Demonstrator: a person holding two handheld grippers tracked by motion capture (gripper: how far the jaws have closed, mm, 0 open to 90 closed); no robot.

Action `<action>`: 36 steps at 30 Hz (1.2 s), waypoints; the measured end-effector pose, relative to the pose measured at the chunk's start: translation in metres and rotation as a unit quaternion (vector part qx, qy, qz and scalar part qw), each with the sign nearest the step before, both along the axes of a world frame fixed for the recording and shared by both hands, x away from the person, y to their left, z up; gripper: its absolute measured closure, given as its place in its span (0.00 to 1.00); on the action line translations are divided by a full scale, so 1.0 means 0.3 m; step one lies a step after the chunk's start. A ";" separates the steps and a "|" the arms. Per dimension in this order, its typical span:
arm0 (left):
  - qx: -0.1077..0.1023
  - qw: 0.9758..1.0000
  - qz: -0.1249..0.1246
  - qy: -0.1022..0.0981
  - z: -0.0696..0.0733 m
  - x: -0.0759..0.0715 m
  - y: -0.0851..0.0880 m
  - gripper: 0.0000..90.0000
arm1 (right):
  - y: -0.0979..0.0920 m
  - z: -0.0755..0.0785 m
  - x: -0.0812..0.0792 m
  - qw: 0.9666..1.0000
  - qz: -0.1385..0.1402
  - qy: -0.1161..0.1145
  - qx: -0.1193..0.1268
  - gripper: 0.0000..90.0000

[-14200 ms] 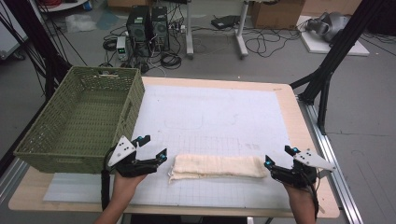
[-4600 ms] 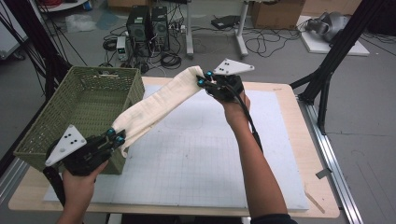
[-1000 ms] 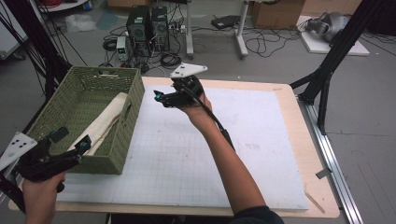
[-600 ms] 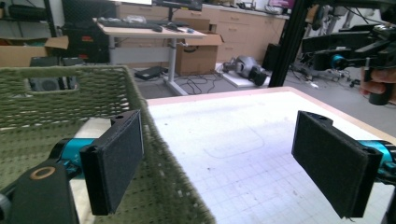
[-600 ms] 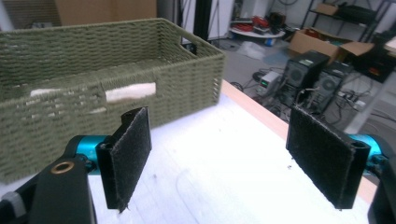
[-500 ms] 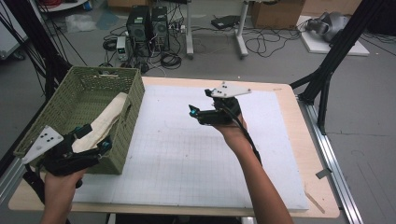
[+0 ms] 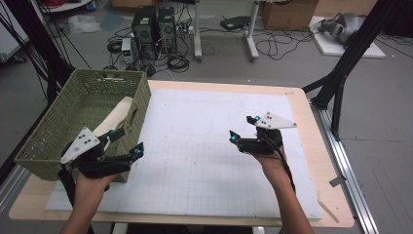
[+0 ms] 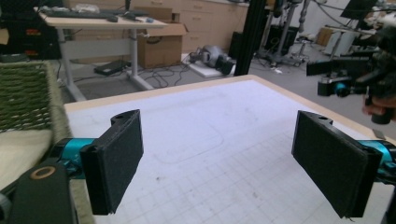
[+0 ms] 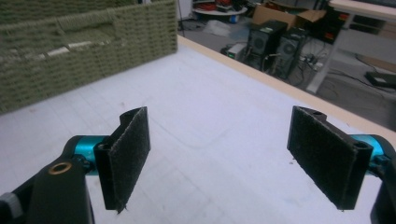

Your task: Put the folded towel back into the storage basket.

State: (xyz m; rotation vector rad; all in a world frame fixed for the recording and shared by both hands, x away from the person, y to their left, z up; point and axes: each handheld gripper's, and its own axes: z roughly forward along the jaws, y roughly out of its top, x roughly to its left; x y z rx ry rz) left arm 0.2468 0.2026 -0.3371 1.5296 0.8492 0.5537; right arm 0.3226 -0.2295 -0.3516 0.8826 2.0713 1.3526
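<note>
A cream folded towel lies in the green woven basket at the table's left, leaning against its right wall; its edge also appears in the left gripper view. My left gripper hovers at the basket's front right corner, open, with nothing between its pads. Over the white mat, right of centre, my right gripper is open and empty too, and its pads stand wide apart. The basket sits far left in the right gripper view.
The wooden table edge runs along the right of the mat. Behind the table are computer towers, cables on the floor and black frame legs. The other hand's gripper shows far right in the left gripper view.
The towel went from held stretched between both grippers into the basket. Both grippers let go, and over the last second they have drawn back toward the near side of the table.
</note>
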 end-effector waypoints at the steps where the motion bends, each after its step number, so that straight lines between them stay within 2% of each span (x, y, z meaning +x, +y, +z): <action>1: 0.001 1.000 -0.006 0.001 -0.005 0.005 -0.013 0.19 | -0.012 -0.009 -0.009 1.000 -0.004 0.001 -0.005 0.22; 3: 0.007 1.000 -0.017 0.003 -0.016 0.014 -0.044 0.19 | -0.035 -0.026 -0.023 1.000 -0.013 0.003 -0.012 0.22; 5: 0.016 0.999 -0.030 0.002 -0.027 0.022 -0.074 0.19 | -0.060 -0.042 -0.035 1.000 -0.020 0.006 -0.009 0.22; 7: 0.026 0.999 -0.035 -0.007 -0.038 0.028 -0.100 0.20 | -0.081 -0.058 -0.049 1.000 -0.028 0.007 -0.007 0.22; 9: 0.029 0.999 -0.044 -0.010 -0.048 0.035 -0.118 0.20 | -0.099 -0.073 -0.066 0.999 -0.036 0.012 -0.005 0.22; 12: 0.034 0.998 -0.055 -0.010 -0.070 0.048 -0.143 0.20 | -0.128 -0.098 -0.081 0.999 -0.046 0.008 -0.008 0.22; 14: 0.040 0.997 -0.060 -0.009 -0.087 0.054 -0.160 0.20 | -0.143 -0.117 -0.093 0.998 -0.053 0.015 -0.009 0.22; 20: 0.048 0.996 -0.075 -0.002 -0.151 0.070 -0.205 0.20 | -0.183 -0.169 -0.122 0.997 -0.078 0.016 -0.017 0.22; 23: 0.058 0.995 -0.081 0.005 -0.188 0.081 -0.225 0.20 | -0.200 -0.182 -0.133 0.996 -0.085 0.012 -0.021 0.22; 26: 0.062 0.995 -0.083 0.007 -0.217 0.085 -0.238 0.20 | -0.214 -0.193 -0.143 0.996 -0.090 0.016 -0.016 0.22; 36: 0.070 0.993 -0.091 0.005 -0.242 0.069 -0.254 0.20 | -0.228 -0.191 -0.165 0.995 -0.101 0.012 -0.019 0.22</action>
